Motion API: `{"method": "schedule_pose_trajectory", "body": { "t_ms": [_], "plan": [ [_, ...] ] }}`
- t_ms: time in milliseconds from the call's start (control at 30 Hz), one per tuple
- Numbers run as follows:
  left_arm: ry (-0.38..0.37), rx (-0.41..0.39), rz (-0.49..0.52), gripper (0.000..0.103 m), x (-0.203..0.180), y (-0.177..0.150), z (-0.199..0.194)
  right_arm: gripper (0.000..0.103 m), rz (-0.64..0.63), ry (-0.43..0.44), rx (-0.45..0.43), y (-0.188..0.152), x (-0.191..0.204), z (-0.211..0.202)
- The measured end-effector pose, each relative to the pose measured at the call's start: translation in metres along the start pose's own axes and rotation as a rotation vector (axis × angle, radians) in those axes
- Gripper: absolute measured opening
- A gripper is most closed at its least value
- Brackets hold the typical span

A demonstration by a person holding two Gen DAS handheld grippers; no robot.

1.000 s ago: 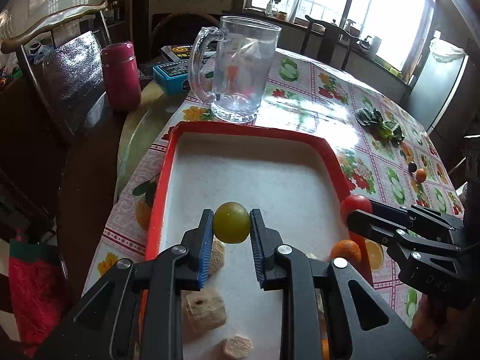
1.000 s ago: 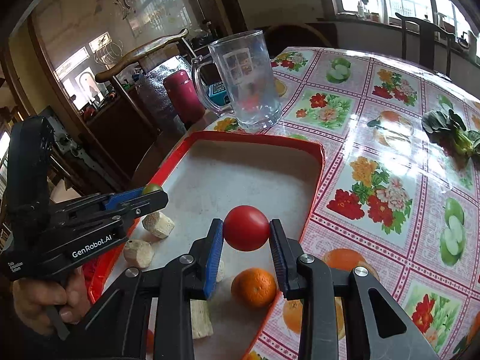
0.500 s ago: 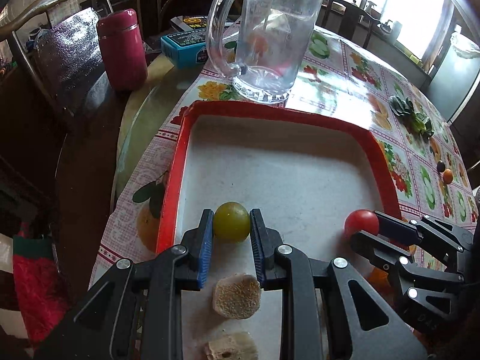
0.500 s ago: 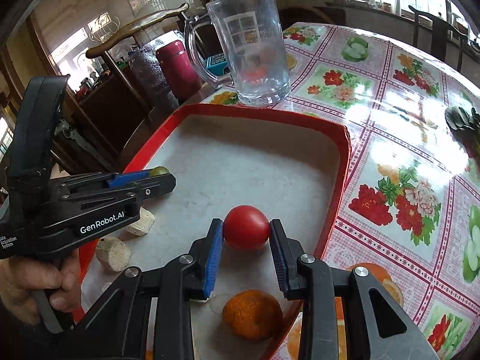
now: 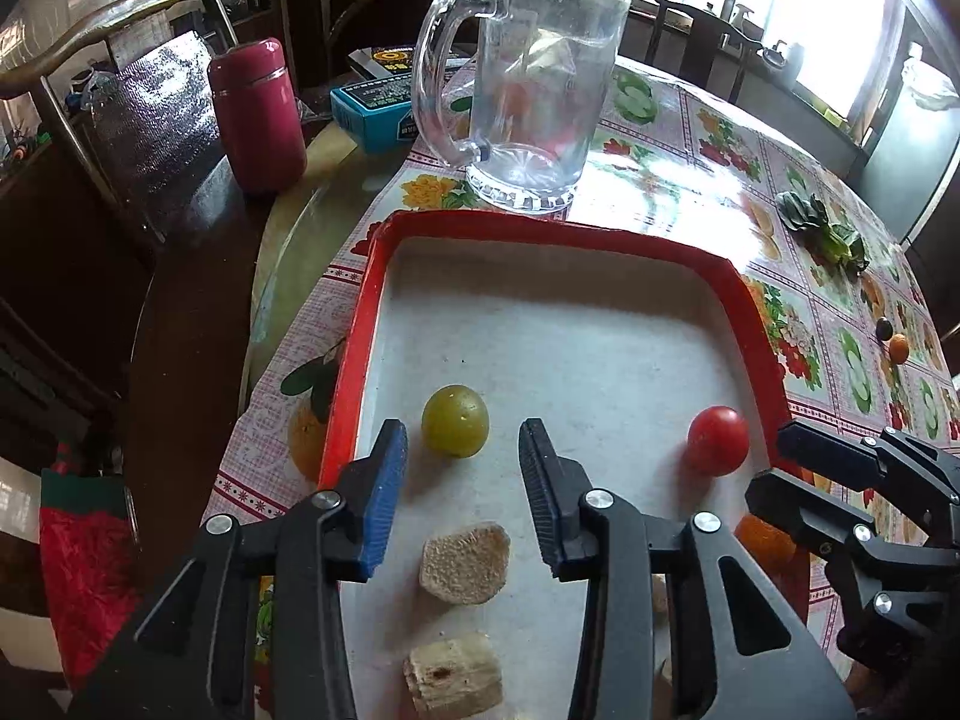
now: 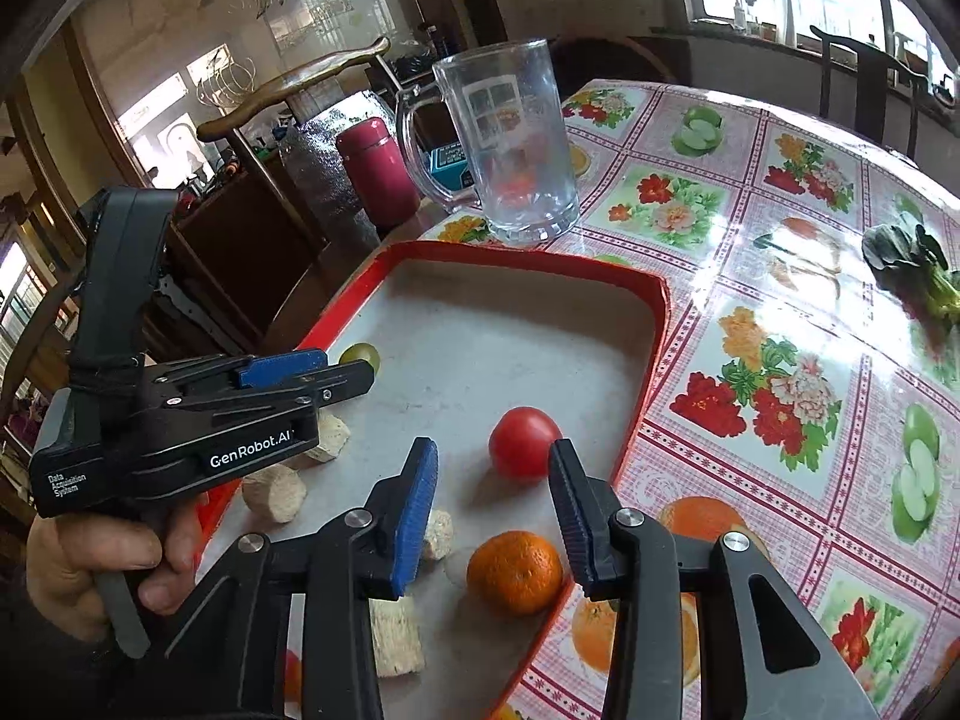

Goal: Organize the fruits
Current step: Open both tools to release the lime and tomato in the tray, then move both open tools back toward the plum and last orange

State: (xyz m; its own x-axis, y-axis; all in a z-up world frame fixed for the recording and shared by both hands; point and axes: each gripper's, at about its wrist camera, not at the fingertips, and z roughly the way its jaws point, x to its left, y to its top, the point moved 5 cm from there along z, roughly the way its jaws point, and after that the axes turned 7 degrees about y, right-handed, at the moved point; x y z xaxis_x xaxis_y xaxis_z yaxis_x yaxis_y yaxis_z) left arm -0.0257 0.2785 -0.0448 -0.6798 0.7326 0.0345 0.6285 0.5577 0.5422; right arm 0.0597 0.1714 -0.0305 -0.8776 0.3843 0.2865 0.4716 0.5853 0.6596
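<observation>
Now I am reading "GenRobot.AI" and, smaller, "Data Acquisition System" on the side of my left gripper (image 6: 354, 369) at the left of the right wrist view; the print on the blue box (image 5: 375, 105) behind the glass mug (image 5: 528, 90) is too blurred to read. Both grippers have just been opening. A second ago the left gripper was pinching the green fruit (image 5: 455, 429); now its pads are standing clear of it, and the fruit is sitting on the red tray (image 5: 540, 228) floor just ahead of them, low in the frame. My right gripper (image 6: 491, 507) is likewise parted, with the red tomato (image 6: 521, 443) released on the tray between its tips, untouched. The orange (image 6: 516, 571) is lying below it. In the left view, that orange is mostly hidden behind the right gripper.
</observation>
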Motion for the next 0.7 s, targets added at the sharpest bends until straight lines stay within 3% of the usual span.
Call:
{"method": "schedule_pose_trajectory", "body": {
  "t_ms": [400,700],
  "plan": [
    [-0.031,-0.036,0.03,0.037,-0.025,-0.007,-0.029,0.04,0.067,-0.028,-0.065,-0.025,-0.03,-0.059],
    [-0.083,-0.049,0.091,0.037,-0.071,-0.012,-0.045,0.04,0.173,-0.091,-0.097,-0.059,-0.082,-0.1]
  ]
}}
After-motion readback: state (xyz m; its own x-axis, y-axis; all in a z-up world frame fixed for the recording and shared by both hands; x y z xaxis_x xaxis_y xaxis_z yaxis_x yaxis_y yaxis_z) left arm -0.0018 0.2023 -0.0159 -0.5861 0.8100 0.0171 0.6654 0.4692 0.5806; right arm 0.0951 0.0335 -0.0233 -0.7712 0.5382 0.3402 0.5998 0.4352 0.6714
